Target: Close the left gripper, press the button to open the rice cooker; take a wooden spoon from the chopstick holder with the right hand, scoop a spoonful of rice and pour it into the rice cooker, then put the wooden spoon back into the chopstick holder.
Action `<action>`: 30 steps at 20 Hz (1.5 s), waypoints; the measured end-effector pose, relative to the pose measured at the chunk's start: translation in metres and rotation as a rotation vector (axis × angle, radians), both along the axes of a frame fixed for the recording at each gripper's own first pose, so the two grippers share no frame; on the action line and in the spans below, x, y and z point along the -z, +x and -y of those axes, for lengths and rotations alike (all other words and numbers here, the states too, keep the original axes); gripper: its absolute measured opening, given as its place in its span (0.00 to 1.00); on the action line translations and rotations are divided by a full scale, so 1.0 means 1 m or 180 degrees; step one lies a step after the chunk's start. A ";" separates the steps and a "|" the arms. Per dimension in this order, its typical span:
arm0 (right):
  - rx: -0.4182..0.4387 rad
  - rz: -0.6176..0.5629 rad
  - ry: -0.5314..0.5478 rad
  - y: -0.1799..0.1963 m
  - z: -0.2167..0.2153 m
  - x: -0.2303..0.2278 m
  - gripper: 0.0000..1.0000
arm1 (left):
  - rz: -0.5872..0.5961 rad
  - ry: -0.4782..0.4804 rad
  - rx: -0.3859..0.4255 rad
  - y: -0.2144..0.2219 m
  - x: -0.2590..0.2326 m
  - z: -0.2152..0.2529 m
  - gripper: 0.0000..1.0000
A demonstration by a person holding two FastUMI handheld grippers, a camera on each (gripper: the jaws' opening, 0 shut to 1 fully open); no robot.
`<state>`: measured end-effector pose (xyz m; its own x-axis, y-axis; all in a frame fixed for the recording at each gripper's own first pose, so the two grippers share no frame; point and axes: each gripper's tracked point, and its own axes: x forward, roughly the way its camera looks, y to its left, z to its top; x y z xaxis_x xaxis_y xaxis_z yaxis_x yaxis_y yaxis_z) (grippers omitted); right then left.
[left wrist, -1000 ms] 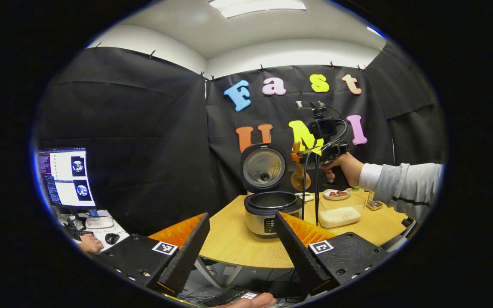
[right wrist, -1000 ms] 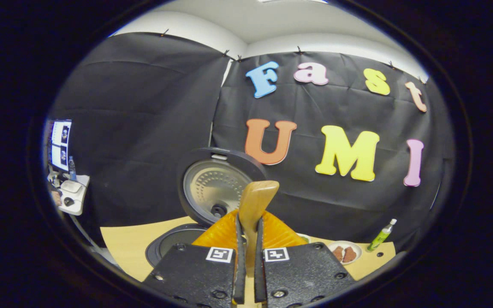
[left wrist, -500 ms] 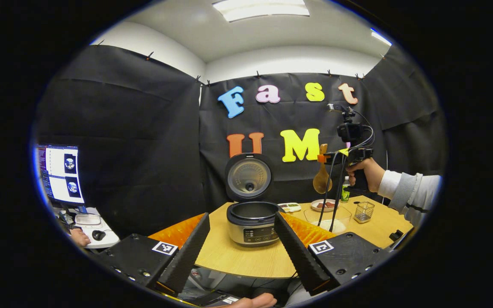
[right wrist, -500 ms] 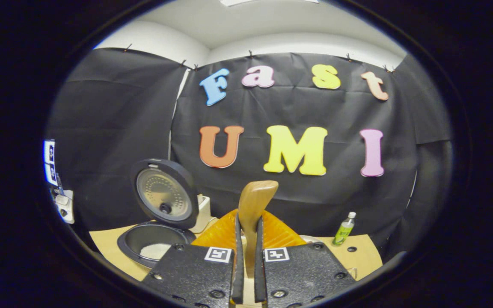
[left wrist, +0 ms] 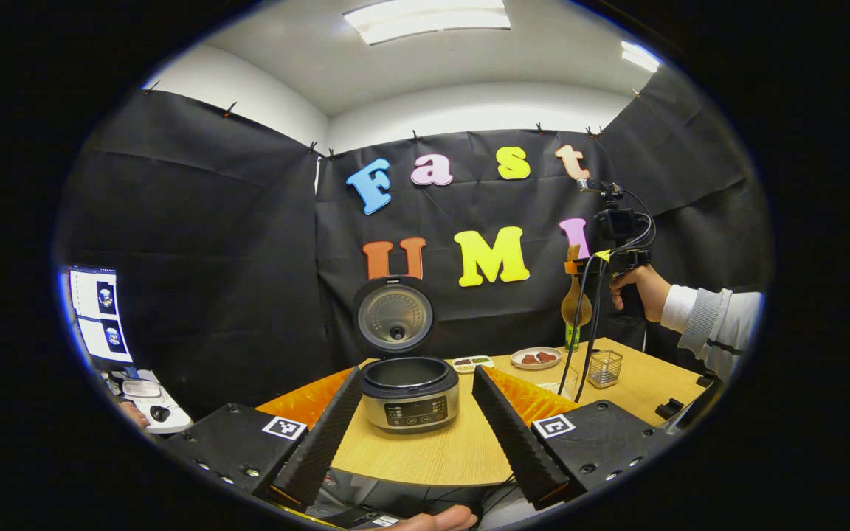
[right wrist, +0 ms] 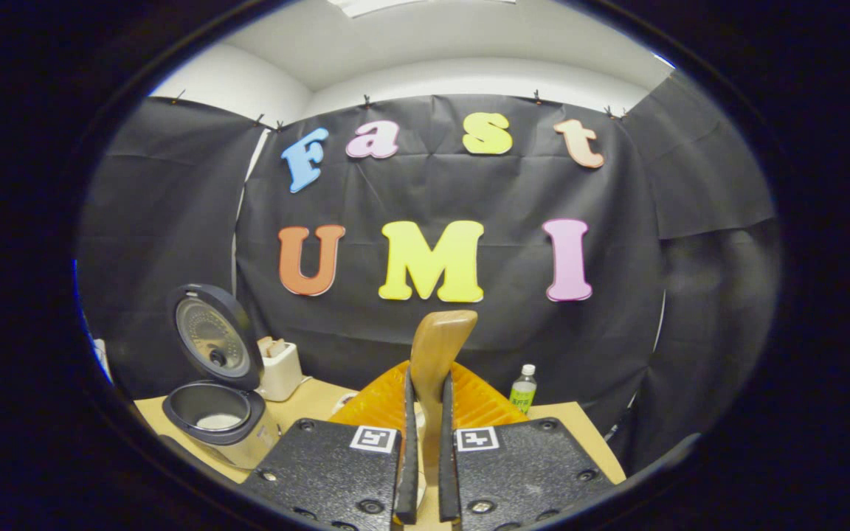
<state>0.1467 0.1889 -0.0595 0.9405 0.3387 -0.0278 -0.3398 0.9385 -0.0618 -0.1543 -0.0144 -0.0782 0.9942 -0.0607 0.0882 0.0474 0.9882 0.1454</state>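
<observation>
On a round wooden tabletop [left wrist: 425, 457] inside a black-draped booth, a rice cooker [left wrist: 409, 394] stands with its lid [left wrist: 393, 318] swung fully up. In the right gripper view a patch of white rice [right wrist: 218, 421] lies in its pot, so the pouring step appears done.

The left gripper [left wrist: 416, 424] sits low at 6 o'clock in the left gripper view, its two black fingers spread wide and holding nothing. It looks parked at the near edge of the tabletop, probably to leave the other hand room.

The right gripper [left wrist: 593, 259], seen at about 2 o'clock in the left gripper view, is held high by a hand [left wrist: 635, 289] in a pale sleeve. Its fingers are pressed together on the handle of the wooden spoon [right wrist: 436, 354], which rises between them in the right gripper view. From the left gripper view the spoon's bowl hangs downward, above and slightly left of the wire chopstick holder [left wrist: 605, 368] at 4 o'clock. Holding the spoon upright and bowl-down likely readies it to slide into the holder's narrow mouth.

A clear container [left wrist: 561, 383] sits just left of the holder, too blurred to say what it holds. Farther back are a small plate [left wrist: 536, 358] and a green bottle [right wrist: 522, 389]. At 9 o'clock a monitor [left wrist: 97, 313] glows beside the booth.

What seems left is returning the spoon to the holder; the lowering must be straight, or the light basket could tip.
</observation>
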 end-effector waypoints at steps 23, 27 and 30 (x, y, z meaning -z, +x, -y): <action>0.0631 -0.0630 0.0176 0.075 0.123 0.133 0.29 | -0.0136 -0.0060 0.0125 0.018 0.018 0.021 0.96; 0.0755 -0.0587 0.0246 0.079 0.140 0.129 0.72 | -0.0189 -0.0193 0.0119 0.026 0.021 0.020 0.96; 0.0764 -0.0511 0.0328 0.072 0.144 0.113 0.99 | -0.0162 -0.0220 0.0104 0.033 0.015 0.020 0.96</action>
<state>0.2184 0.0451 -0.1729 0.9803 0.1162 -0.1596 -0.1054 0.9916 0.0745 -0.1211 -0.0340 -0.0935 0.9952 -0.0885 0.0428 0.0852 0.9936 0.0736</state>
